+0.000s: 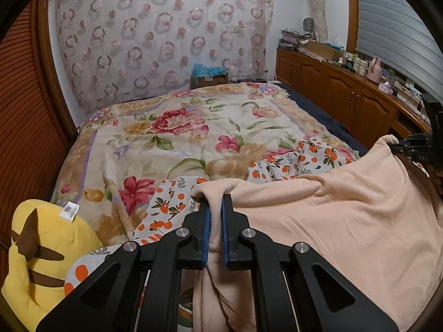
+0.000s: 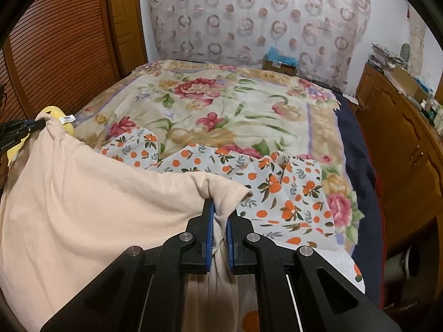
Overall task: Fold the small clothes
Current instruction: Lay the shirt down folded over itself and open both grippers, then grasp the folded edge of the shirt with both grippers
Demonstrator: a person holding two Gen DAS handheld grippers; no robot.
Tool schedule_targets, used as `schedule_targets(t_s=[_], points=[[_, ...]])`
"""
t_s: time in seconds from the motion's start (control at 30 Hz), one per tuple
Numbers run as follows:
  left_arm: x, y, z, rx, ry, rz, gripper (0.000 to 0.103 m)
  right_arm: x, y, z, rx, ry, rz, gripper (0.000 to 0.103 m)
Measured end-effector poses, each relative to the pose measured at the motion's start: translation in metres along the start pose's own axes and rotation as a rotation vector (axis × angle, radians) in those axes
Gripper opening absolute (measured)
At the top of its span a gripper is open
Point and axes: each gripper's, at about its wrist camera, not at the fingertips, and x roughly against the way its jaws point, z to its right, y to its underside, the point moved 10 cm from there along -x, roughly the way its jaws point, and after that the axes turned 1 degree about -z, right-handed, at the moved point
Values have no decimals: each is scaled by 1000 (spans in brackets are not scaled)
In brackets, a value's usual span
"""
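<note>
A peach-coloured garment (image 1: pixel 346 213) hangs stretched between both grippers above the near end of the bed. My left gripper (image 1: pixel 216 202) is shut on one bunched corner of it. My right gripper (image 2: pixel 220 207) is shut on the other corner, with peach cloth (image 2: pixel 97 207) spreading away to the left. Each gripper shows at the far edge of the other's view, the right gripper (image 1: pixel 412 145) and the left gripper (image 2: pixel 25 127). Under the garment lies a white cloth with an orange-fruit print (image 2: pixel 277 188), spread on the bed and partly hidden by the peach fabric.
A floral blanket (image 1: pixel 180 127) covers the bed. A yellow plush toy (image 1: pixel 41 249) lies at the bed's near left corner. Wooden cabinets (image 1: pixel 346 88) with clutter on top run along the right. A slatted wooden door (image 2: pixel 61 49) stands to the left. A cardboard box (image 1: pixel 210 78) sits beyond the bed.
</note>
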Motion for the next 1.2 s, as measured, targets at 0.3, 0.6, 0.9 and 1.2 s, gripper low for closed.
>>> schedule_targets(t_s=[0.3,0.6,0.9,1.2], points=[[35,5,10,-32,43,-6,43,30,0,2,-15,39,50,44],[78,46,26,-28,77,-48,83,96,49,-22,-18,-23,97,63],[109,87,49,-19,130,-67,84,144,122,-40,-15,-28,19,64],[125,124,50,34,116,-93,83,157,161,-48,-80,-76,-40,64]])
